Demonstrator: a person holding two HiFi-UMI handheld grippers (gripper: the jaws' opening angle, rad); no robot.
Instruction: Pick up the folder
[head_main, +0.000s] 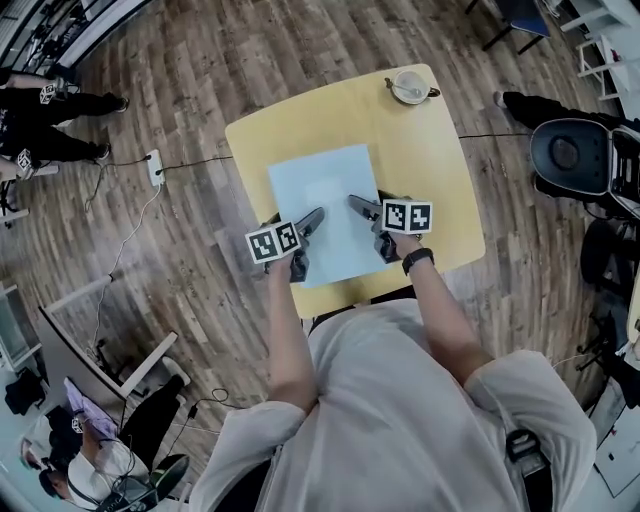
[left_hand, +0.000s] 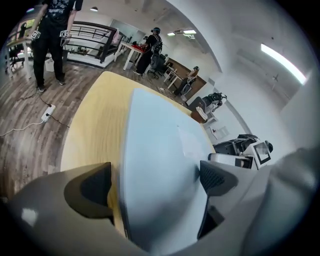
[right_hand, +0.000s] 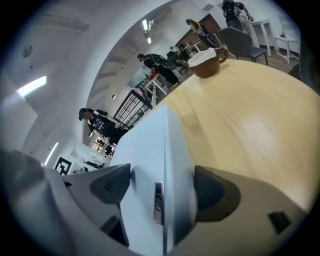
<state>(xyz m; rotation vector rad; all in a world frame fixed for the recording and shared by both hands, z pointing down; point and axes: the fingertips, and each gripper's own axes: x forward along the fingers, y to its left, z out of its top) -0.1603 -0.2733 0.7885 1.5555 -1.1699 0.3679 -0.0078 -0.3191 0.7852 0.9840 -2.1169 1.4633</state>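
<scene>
Left tool (head_main: 314, 217) and right tool (head_main: 356, 204), gaping, straddle the flat pale-blue folder (head_main: 325, 185).

One folder (head_main: 325, 195) out there, just the one, light blue. One counter (head_main: 430, 140) under it. Two claws in play: the left claw (head_main: 315, 218) and the right claw (head_main: 356, 204). One brown cup (head_main: 409, 87) at the far corner. One wristwatch (head_main: 417, 260). And down on the floor, one white power strip (head_main: 154, 166).
</scene>
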